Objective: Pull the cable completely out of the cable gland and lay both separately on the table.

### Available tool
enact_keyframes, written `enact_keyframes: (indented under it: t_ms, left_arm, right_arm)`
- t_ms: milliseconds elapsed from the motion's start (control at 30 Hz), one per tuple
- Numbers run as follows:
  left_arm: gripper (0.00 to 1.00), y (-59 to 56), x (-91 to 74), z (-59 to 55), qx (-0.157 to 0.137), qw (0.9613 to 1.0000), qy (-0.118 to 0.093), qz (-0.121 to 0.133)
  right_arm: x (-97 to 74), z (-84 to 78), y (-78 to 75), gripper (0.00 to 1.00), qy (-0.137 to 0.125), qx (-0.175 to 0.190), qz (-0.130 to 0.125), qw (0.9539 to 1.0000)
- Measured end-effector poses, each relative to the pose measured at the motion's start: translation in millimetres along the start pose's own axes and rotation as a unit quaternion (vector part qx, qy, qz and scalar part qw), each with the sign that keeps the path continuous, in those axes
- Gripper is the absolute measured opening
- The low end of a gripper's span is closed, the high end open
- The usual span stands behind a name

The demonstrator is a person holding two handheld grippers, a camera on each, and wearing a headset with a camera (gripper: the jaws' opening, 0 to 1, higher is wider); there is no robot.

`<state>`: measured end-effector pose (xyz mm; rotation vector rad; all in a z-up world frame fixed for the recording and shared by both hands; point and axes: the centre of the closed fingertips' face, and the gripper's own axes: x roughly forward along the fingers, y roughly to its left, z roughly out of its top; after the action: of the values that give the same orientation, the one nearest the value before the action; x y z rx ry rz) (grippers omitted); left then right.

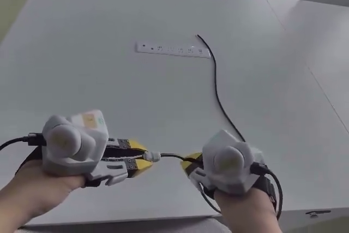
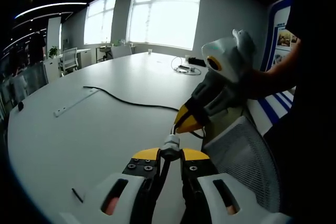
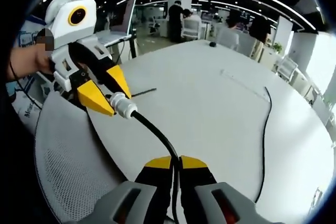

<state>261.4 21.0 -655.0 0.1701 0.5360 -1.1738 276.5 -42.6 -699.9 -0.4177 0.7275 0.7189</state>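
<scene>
"Cable gland (image 2: 169, 142): where is it sitting right now?"

"It is sitting pinched between the tips of the left claw (image 2: 169, 155), which is clenching on it. The cable (image 3: 157, 132) is running out of its far end and across to the right claw (image 3: 176, 162). That claw is clamping the cable a short run away from the gland. The worktop (image 1: 109, 96) is spreading out ahead of both claws."

"So how are we getting it out cleanly?"

"I'm judging that the right claw should be pulling in line with the gland's bore, straight away from the left claw. The cable is bending slightly between them, so a sideways tug is risking a jam. The left claw is needing a firm hold, or the gland may be slipping round."

"Is one pull going to be enough?"

"Possibly not. The gland is showing small here, so I can't tell how much cable is lying inside it. Regripping nearer the gland may be needed."
</scene>
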Motion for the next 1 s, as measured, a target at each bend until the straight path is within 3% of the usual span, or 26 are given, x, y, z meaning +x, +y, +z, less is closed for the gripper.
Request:
enact_keyframes:
  t_ms: [267,433,600,633,733,833,1000]
  left_arm:
    - [0.15,4.4,-4.9,-3.0,-0.003,1.0,-0.003,0.005]
    - [0.15,3.1,-4.4,-11.1,-0.007,1.0,0.004,0.002]
    - [0.15,4.4,-5.0,-13.5,-0.008,1.0,0.005,0.0]
    - [0.15,4.6,-5.2,-13.4,-0.009,1.0,0.004,0.0]
    - [0.15,5.3,-5.7,-13.1,-0.008,1.0,0.004,-0.001]
    - [0.15,6.5,-5.6,-12.8,-0.009,1.0,0.004,-0.002]
    - [0.15,6.9,-5.1,-10.9,-0.008,1.0,0.001,-0.003]
  right_arm:
    - [1.1,0.8,7.7,0.0,0.001,-0.047,-0.001,0.9989]
    - [3.8,-0.8,15.8,0.04,0.012,-0.075,0.017,0.997]
    - [2.8,16.7,27.9,0.15,-0.01,-0.094,0.033,0.995]
    - [2.3,26.5,32.3,0.15,-0.026,-0.108,0.037,0.9932]
    - [1.8,40.9,42.4,0.15,-0.037,-0.14,0.044,0.9885]
    - [4.4,47.8,49.9,0.15,-0.033,-0.157,0.053,0.9856]
    - [5.7,53.5,49.2,0.13,-0.031,-0.184,0.053,0.981]
